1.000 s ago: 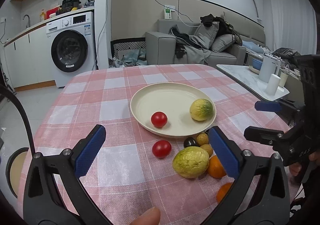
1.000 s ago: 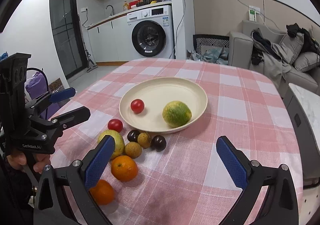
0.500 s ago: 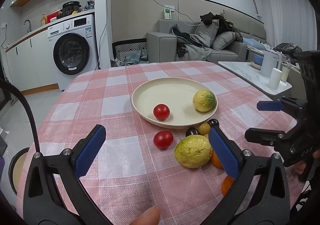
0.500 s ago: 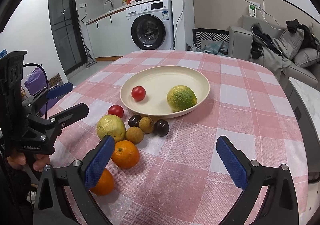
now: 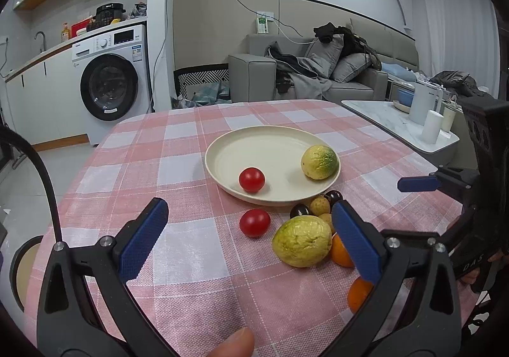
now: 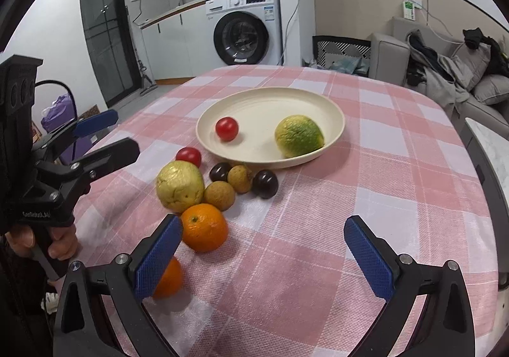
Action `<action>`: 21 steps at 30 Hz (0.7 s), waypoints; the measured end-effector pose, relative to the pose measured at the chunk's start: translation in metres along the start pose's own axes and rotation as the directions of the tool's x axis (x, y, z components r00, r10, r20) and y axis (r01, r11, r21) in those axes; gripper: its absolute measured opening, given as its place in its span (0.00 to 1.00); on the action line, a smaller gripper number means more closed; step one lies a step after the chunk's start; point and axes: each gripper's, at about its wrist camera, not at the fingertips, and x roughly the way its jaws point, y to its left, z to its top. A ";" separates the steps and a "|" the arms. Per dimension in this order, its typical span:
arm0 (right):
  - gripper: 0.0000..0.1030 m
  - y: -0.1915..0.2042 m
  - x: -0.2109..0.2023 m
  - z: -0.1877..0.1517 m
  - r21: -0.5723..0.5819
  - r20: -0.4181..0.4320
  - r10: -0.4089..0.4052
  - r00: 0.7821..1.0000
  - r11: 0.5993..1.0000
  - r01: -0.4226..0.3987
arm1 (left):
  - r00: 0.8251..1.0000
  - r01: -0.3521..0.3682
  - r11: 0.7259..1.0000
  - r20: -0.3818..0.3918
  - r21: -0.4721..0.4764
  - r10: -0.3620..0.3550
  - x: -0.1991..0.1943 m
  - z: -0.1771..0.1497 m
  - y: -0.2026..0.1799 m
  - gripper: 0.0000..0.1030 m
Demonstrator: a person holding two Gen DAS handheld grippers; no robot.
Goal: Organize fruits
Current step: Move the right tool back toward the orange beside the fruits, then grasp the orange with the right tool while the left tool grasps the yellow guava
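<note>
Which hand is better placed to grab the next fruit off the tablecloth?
Left, probably. The left gripper is open with the loose tomato and yellow-green fruit lying between its fingers. The right gripper, also open, has only bare cloth between its fingers; the orange sits beside its left finger.

The left gripper (image 5: 251, 239) hangs low over the pink-and-white checked cloth of the bench (image 5: 178, 166), its blue-padded fingers (image 5: 143, 239) spread wide with nothing between them. A round cream plate (image 5: 254, 147) carries a red cherry tomato (image 5: 251, 179) and a yellow-green guava (image 5: 319, 162). Just in front of the plate lie a second red tomato (image 5: 254, 222), a larger yellow guava (image 5: 301, 241), small brown and dark round fruits (image 5: 318, 205) and two oranges (image 5: 359, 293), partly hidden behind the right-hand finger. The right gripper (image 5: 445, 195) shows at the far right edge.
</note>
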 end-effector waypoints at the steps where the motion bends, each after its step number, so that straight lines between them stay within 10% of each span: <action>1: 1.00 0.001 0.002 0.000 0.000 -0.010 0.005 1.000 1.000 -0.005 | 1.000 -0.002 1.000 0.000 0.001 0.002 0.000 0.000 0.000 1.00; 21: 0.63 0.013 0.037 0.004 0.085 -0.148 0.216 0.965 0.975 -0.205 | 1.000 0.003 1.000 -0.006 -0.002 -0.003 0.001 -0.003 -0.001 1.00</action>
